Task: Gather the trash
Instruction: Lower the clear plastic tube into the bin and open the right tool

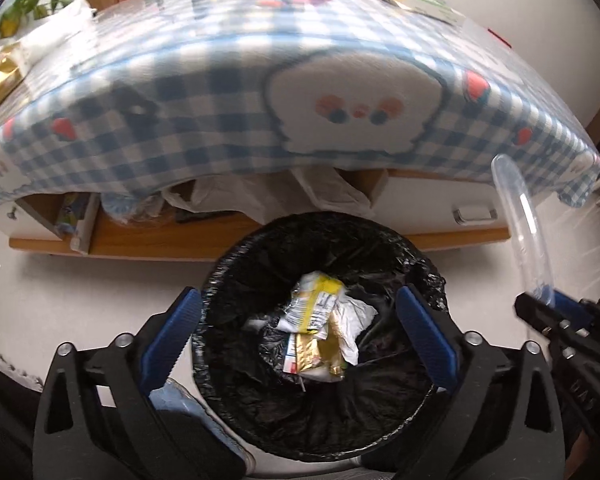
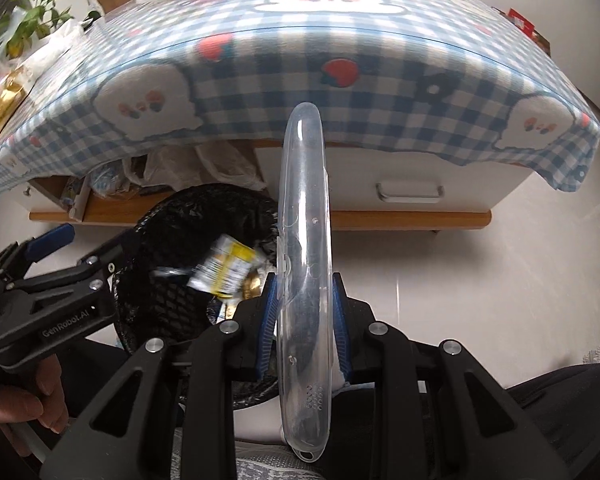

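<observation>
Trash (image 1: 320,328) lies heaped at the bottom of a round bin lined with a black plastic bag (image 1: 260,400): a crumpled yellow-and-white wrapper with small print too blurred to read, white crushed paper, and a gold foil pack beside it. In the right wrist view the yellow-and-white wrapper (image 2: 226,266) is a blurred shape over the bin's mouth (image 2: 160,240).

Left gripper (image 1: 300,340) hangs right above the bin, its blue-padded tongs spread wide apart, nothing between them. In the right wrist view its black side carries the lettering "GenRobot.AI", and a hand (image 2: 28,408) grips its handle.

Right gripper (image 2: 306,320) pinches a clear plastic lid (image 2: 306,208) held on edge, its rim standing upright between the blue pads, which press against both faces. The same lid (image 1: 528,232) shows at the right of the left wrist view, well outside the bin.

Behind the bin stands a low table draped in a blue-and-white checked cloth (image 1: 220,92) printed with white cartoon faces and red strawberries. Under it are a wooden shelf (image 1: 140,236) stuffed with plastic bags and a white drawer with a metal handle (image 2: 410,194). Potted green leaves (image 1: 32,4) sit at the far left.
</observation>
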A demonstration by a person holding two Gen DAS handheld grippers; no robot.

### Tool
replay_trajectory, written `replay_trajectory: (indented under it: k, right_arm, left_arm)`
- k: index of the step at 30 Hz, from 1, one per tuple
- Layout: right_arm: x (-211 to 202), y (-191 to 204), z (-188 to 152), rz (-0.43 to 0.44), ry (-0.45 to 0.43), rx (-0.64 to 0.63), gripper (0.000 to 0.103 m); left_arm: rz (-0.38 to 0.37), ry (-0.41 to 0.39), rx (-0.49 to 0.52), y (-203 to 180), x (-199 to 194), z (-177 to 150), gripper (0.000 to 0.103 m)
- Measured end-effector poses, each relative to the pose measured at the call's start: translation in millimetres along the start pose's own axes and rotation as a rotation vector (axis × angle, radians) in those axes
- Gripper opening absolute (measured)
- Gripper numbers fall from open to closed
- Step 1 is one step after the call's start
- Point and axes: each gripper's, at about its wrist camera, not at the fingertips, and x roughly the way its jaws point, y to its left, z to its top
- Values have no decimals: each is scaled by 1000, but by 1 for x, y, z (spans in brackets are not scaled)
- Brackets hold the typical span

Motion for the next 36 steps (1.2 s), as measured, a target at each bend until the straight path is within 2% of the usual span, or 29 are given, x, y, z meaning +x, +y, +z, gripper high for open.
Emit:
replay_trajectory:
  k: [18, 24, 30, 36]
  right_arm:
    - [21, 85, 7, 7, -19, -89, 24]
    - [29, 98, 5, 9, -21, -86, 25]
    - [36, 112, 2, 6, -23, -135, 25]
    - [35, 110, 3, 11, -45, -122, 57]
  left_arm:
    - [69, 18, -110, 90, -30, -1, 97]
    - [92, 27, -114, 104, -33, -2, 97]
    - [95, 28, -122, 108, -33, -2, 97]
    - [94, 38, -129, 107, -27, -1, 97]
